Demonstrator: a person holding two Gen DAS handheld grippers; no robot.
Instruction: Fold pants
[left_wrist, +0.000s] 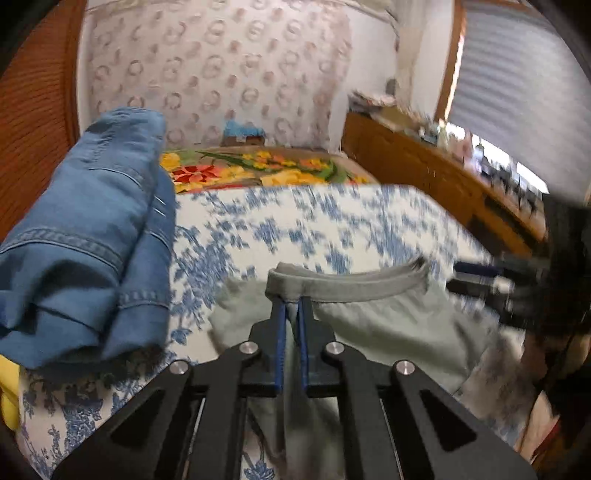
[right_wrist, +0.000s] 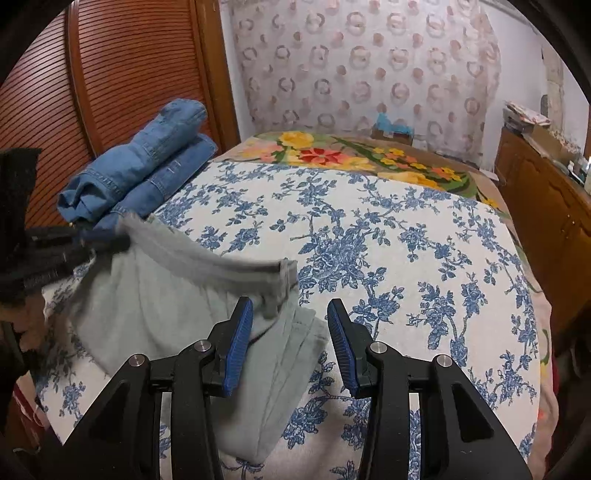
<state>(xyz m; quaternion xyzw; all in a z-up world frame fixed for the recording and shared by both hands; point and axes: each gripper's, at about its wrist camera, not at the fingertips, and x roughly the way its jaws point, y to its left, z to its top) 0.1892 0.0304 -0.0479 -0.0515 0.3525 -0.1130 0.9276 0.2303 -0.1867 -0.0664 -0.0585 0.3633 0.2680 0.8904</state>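
Observation:
Pale grey-green pants (left_wrist: 388, 328) with a darker grey waistband (left_wrist: 351, 282) lie on the blue-flowered bedspread (left_wrist: 295, 229). My left gripper (left_wrist: 291, 301) is shut on the waistband's left end. In the right wrist view the pants (right_wrist: 155, 317) lie at lower left, and the left gripper (right_wrist: 110, 240) holds the waistband's far-left end, lifted and blurred. My right gripper (right_wrist: 290, 308) is open and empty, just above the pants' right edge near the waistband's right end (right_wrist: 284, 273). It also shows in the left wrist view (left_wrist: 476, 277), blurred.
Folded blue jeans (left_wrist: 92, 240) lie on the bed's left side, also seen in the right wrist view (right_wrist: 140, 166). A bright flowered blanket (right_wrist: 369, 155) covers the far end. A wooden slatted door (right_wrist: 110, 74) stands left; a wooden cabinet (right_wrist: 546, 199) runs along the right.

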